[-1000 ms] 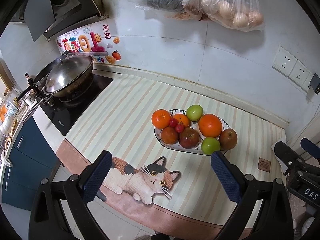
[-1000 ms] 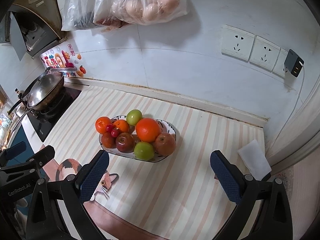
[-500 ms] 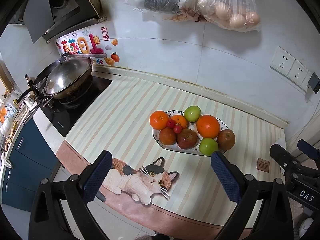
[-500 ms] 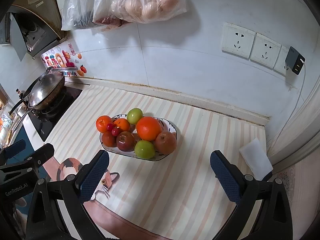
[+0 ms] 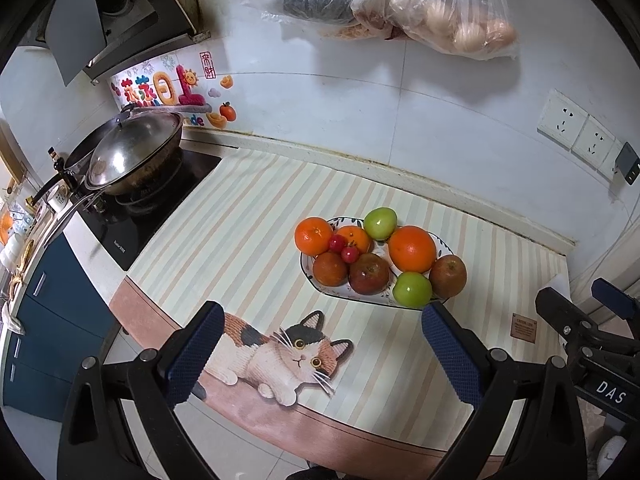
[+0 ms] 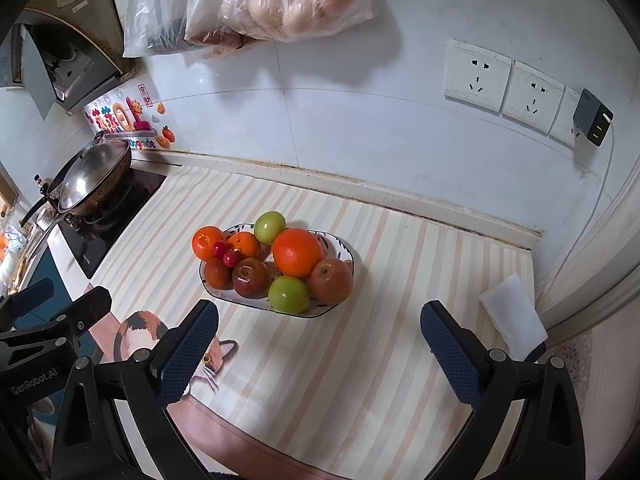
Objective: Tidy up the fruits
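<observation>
Both tools are seen spread wide with nothing between their blue pads: the left gripper [image 5: 322, 344] fills the lower part of the left wrist view, and the right gripper [image 6: 320, 344] fills the lower part of the right wrist view. A patterned oval plate [image 6: 340, 249] is set on the striped mat [image 6: 400, 320], near the centre of both views, and the fruit is piled on it. A large orange [image 6: 297, 252] is placed at the middle of the heap, with a green apple [image 6: 270, 227] behind it and a second green apple [image 6: 288, 294] at the front rim. A red apple [image 6: 331, 281] is seen at the right end, a darker red apple [image 6: 251, 278] in front, and two small cherries [image 6: 225, 253] are perched beside a mandarin [image 6: 208, 243] at the left end. A lidded wok [image 5: 132, 152] is found on the hob at the left of the frame, and bags of eggs [image 6: 296, 0] are hung on the wall at the top. A folded white cloth [image 6: 512, 312] is laid at the right edge of the mat.
</observation>
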{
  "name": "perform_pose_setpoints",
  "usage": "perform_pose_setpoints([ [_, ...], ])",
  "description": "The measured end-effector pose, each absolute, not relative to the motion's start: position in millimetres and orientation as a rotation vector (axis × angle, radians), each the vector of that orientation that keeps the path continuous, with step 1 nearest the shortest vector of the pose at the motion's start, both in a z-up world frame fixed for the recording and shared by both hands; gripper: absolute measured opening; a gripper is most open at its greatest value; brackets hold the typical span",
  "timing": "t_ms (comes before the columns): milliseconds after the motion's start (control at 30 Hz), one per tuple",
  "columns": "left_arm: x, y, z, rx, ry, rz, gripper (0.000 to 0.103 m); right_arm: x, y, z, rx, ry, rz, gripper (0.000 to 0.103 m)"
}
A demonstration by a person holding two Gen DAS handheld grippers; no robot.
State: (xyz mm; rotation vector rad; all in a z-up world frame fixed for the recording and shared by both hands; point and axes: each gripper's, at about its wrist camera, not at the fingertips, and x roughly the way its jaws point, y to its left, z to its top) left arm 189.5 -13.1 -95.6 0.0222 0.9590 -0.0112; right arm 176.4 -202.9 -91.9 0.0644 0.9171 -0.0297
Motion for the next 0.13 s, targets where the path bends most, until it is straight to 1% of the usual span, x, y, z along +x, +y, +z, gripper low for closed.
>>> perform_pose_setpoints([
  [133, 188.7, -14.8, -96.1, 0.021, 0.955, -0.013, 0.101, 175.3, -205.1, -91.0, 0.062, 0.91, -0.03, 0.103],
])
